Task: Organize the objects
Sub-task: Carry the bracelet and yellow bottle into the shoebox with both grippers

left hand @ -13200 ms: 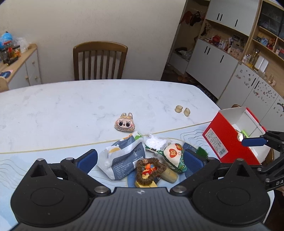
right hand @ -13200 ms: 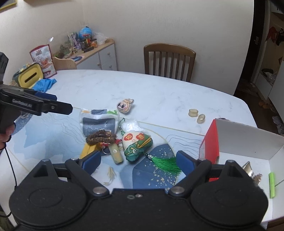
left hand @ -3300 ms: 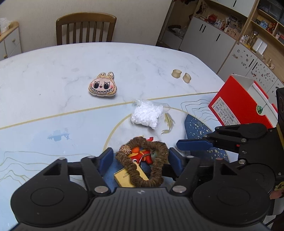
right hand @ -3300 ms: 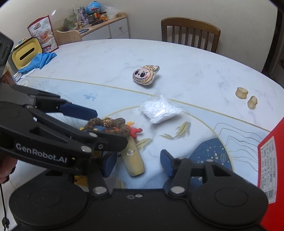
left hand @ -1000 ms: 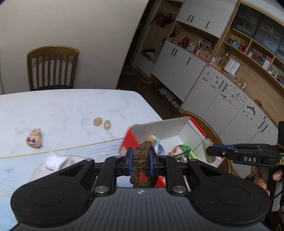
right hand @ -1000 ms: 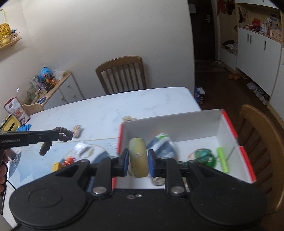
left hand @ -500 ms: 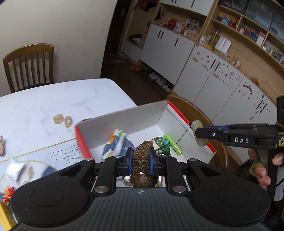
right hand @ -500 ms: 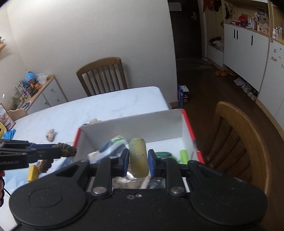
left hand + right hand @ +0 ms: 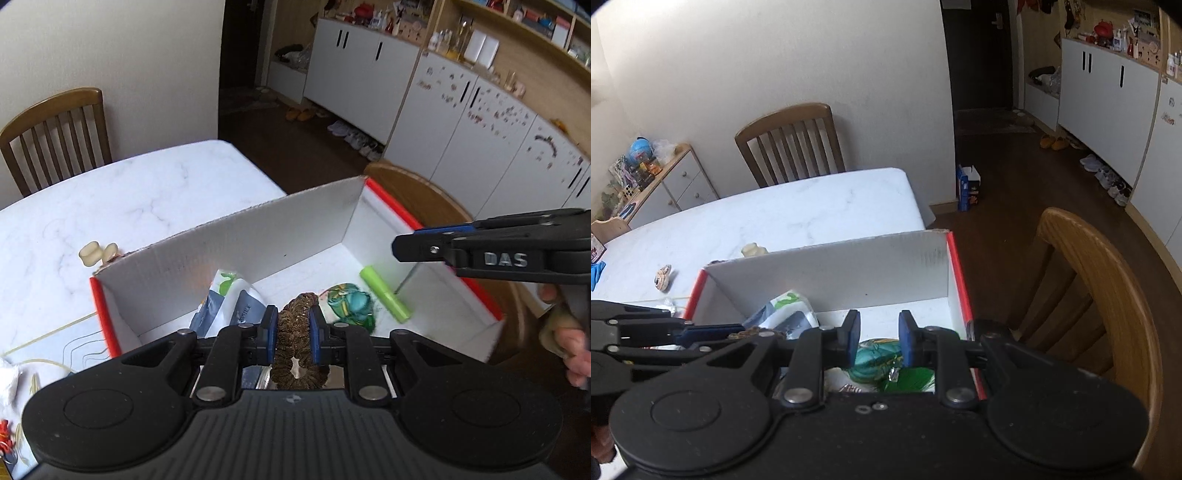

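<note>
Left gripper (image 9: 292,334) clamped on brown braided ring (image 9: 298,345), above red-and-white cardboard box (image 9: 236,243). Right gripper (image 9: 878,338) slightly parted, empty. Below: teal pouch (image 9: 349,301), green tube (image 9: 385,292), blue-white packet (image 9: 225,302).

Black plastic bodies, blue-padded jaws, silver screws ("DAS" lettering)

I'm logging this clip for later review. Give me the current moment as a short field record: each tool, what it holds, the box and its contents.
left tool: shut on the brown beaded bracelet, over the box
right tool: open, nothing between its fingers, above the box
box: red outside, white inside, open top
box contents: green tube, green-teal pouch, blue-white packet
on table beside box: two cream rings
</note>
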`<move>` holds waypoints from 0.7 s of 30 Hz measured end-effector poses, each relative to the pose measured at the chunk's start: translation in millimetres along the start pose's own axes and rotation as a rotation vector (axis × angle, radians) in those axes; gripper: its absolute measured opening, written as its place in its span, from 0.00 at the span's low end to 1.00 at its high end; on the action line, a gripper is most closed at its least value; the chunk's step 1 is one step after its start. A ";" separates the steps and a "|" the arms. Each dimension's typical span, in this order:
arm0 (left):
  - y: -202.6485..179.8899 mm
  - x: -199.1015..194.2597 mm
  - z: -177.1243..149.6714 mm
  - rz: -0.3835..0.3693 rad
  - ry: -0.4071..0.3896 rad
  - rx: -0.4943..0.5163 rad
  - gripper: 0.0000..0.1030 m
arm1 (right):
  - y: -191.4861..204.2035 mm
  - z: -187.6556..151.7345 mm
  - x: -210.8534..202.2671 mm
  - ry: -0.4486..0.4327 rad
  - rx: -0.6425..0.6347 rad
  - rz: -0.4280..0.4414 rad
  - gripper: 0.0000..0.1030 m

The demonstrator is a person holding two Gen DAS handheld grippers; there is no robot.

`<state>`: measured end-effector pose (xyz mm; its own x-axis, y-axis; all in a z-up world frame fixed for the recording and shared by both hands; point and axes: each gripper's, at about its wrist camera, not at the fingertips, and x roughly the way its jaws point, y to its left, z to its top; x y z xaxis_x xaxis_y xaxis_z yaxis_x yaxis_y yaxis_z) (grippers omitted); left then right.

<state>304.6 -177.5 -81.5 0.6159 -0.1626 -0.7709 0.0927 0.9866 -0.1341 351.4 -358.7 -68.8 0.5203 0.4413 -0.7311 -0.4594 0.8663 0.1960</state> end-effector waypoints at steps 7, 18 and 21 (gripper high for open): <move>-1.1 35.1 -2.1 0.025 0.068 0.009 0.17 | -5.1 -5.9 9.5 0.039 -0.010 0.044 0.21; 2.7 52.9 -5.6 0.037 0.132 -0.022 0.18 | -15.6 -15.5 10.1 0.079 -0.004 0.077 0.30; 4.7 52.6 -4.9 0.028 0.139 -0.037 0.22 | -18.3 -15.0 9.0 0.078 0.010 0.086 0.37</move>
<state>333.6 -181.5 -125.7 0.5031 -0.1375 -0.8532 0.0464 0.9901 -0.1322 353.7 -374.0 -88.7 0.4213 0.4944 -0.7603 -0.4920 0.8289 0.2663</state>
